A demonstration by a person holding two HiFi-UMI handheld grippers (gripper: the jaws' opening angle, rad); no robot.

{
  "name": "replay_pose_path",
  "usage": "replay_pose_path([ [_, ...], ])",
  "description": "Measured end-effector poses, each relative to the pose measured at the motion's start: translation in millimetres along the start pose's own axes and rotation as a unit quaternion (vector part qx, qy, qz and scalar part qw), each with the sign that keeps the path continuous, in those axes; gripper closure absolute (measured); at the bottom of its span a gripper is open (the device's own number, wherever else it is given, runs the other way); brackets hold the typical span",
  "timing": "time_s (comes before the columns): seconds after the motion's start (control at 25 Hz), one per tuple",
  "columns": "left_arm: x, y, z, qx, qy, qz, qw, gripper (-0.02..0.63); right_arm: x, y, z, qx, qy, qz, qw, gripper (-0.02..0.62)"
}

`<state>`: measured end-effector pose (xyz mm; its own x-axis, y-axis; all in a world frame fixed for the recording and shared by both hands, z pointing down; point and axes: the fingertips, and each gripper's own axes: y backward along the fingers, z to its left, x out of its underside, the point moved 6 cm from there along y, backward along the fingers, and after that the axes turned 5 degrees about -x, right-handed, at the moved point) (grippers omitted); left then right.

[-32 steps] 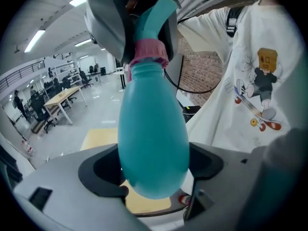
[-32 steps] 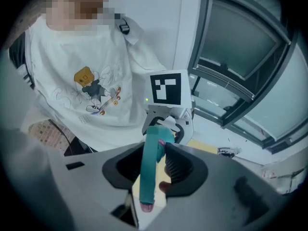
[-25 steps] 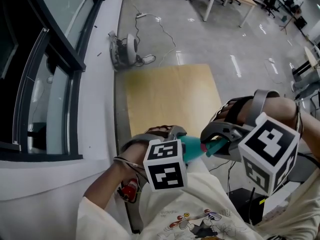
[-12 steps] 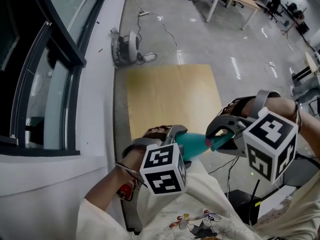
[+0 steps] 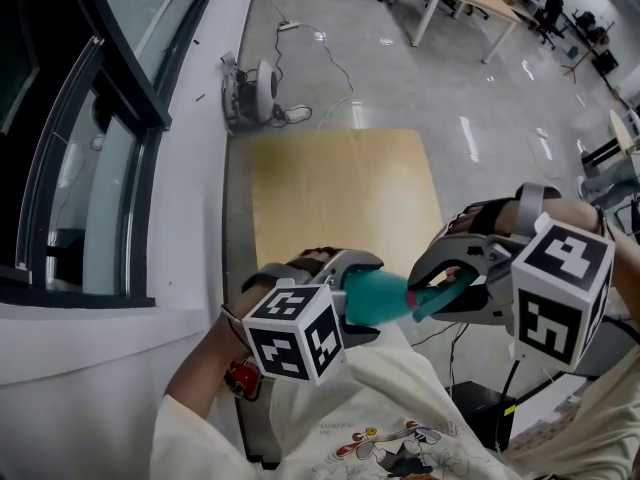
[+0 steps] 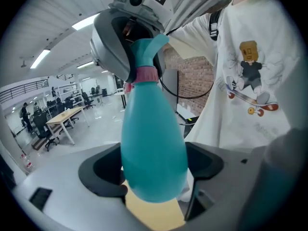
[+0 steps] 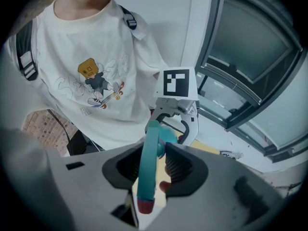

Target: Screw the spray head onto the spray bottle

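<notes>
Head view: marker cube [image 5: 290, 333] of left gripper [image 5: 352, 296] covers rear of spray bottle [image 5: 378, 296]. Spray head [image 5: 432, 298] partly inside right gripper [image 5: 440, 286] frame; thread seating not readable. Right forearm [image 5: 585, 216] cut off at pic edge. Table [image 5: 340, 188] near end hidden by shirt [image 5: 400, 408]. Right gripper view: bottle mostly behind head & jaws.

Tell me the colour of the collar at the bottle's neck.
Pink collar; the left gripper view shows it best.

No legible text anywhere: just black-and-white square markers on the left cube [image 5: 293, 333] and right cube [image 5: 560, 293] - shirt cartoon [image 6: 250, 76] shows no readable words.
</notes>
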<state>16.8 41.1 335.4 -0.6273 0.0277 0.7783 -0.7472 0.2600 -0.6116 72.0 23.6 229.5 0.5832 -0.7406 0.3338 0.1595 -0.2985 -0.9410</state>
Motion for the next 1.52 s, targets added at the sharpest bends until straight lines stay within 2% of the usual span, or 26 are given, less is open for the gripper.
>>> replay_pose_path([
  [0.24,-1,8,0,0.024,-0.025,-0.039,0.9986,0.198,-13,6,-1,0.002,0.009,-0.019,1.000,0.468],
  [0.52,-3,10,2,0.031,-0.032,-0.041,0.9982,0.198,-13,9,-1,0.008,-0.002,-0.029,1.000,0.468],
  [0.68,-3,9,0,0.062,-0.026,-0.051,0.9965,0.198,-13,9,2,0.009,-0.002,-0.034,0.999,0.466],
  [0.84,-3,4,1,0.103,-0.014,-0.033,0.9940,0.198,-9,7,1,0.011,0.006,-0.014,1.000,0.468],
  [1.04,1,-1,8,0.098,-0.001,0.010,0.9951,0.198,0,1,-2,0.016,0.021,0.025,0.999,0.468],
  [1.16,3,1,7,0.123,-0.002,-0.006,0.9924,0.198,-3,1,-3,0.014,0.025,0.014,1.000,0.468],
  [1.32,3,6,-4,0.190,0.004,-0.041,0.9810,0.198,-13,10,-1,0.025,0.032,0.002,0.999,0.468],
  [1.4,1,6,-6,0.195,0.007,-0.048,0.9796,0.198,-14,12,0,0.024,0.030,0.003,0.999,0.468],
  [1.52,4,6,0,0.182,0.004,-0.047,0.9822,0.198,-11,10,-6,0.013,0.024,0.005,1.000,0.468],
])
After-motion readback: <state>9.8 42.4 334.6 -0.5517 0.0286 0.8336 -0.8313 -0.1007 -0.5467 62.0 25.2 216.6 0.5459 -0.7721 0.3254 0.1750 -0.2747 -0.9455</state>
